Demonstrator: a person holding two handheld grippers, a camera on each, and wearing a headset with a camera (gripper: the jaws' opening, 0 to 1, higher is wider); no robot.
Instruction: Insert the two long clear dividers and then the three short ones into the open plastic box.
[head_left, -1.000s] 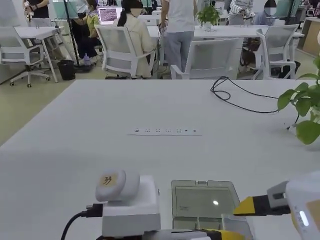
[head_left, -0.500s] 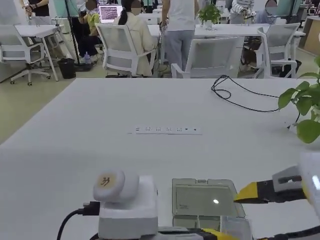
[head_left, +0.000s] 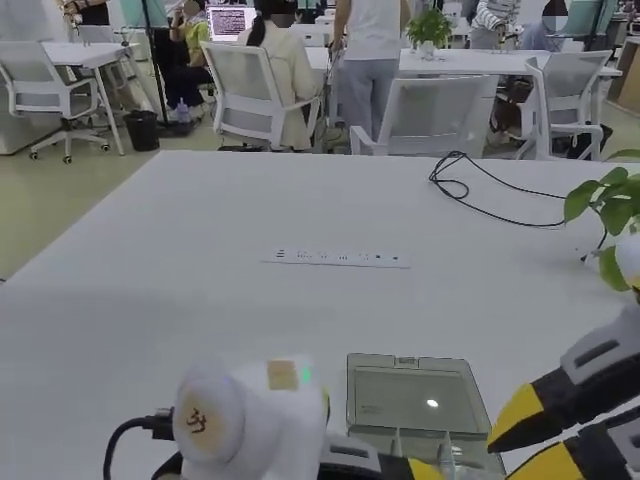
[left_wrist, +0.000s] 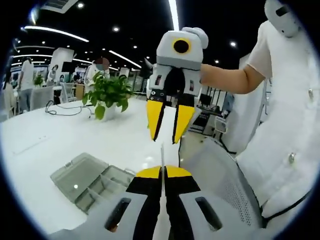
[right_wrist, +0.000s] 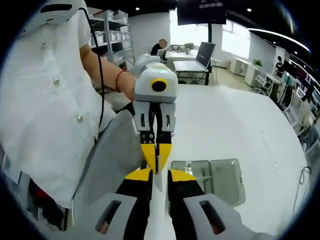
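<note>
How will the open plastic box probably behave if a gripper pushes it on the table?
The box looks thin-walled, so probably light. Low and flat on the smooth white table, it likely slides rather than tips. Its lid, lying open flat, may flap if lifted.

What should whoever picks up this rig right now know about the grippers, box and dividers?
Left gripper: fingers shut on a thin clear plastic divider, held edge-on.
Right gripper: open, facing the left one, holding nothing.
Open translucent plastic box: on the white table, lid laid back; some partitions stand in its tray, count unclear.
Left to do: seat the held divider, then any remaining.
</note>
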